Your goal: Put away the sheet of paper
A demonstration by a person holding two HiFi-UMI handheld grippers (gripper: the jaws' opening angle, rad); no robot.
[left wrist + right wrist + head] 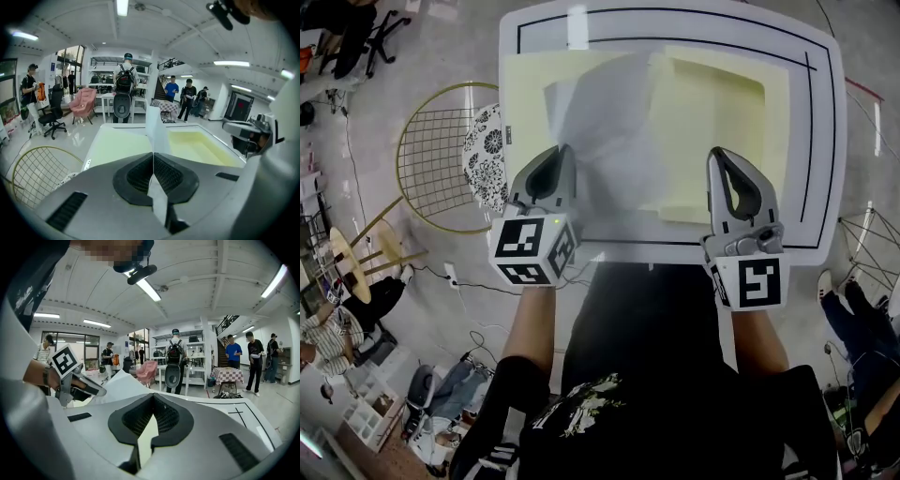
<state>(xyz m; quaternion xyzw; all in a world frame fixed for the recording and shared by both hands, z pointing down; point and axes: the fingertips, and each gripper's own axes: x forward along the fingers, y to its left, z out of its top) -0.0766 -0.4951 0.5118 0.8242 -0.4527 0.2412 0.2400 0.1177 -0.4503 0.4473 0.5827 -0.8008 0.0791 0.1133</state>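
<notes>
Arching over the open yellow case (776, 141), the paper (600, 122) is pinched by its near edge in the closed left gripper (562, 150), while the right gripper (717, 155) is held shut and empty at the case's front edge. With only that single grip, the sheet could be buckled or folded under itself when set down. It could also be snagged on the case's rim and left half outside the recess.
</notes>
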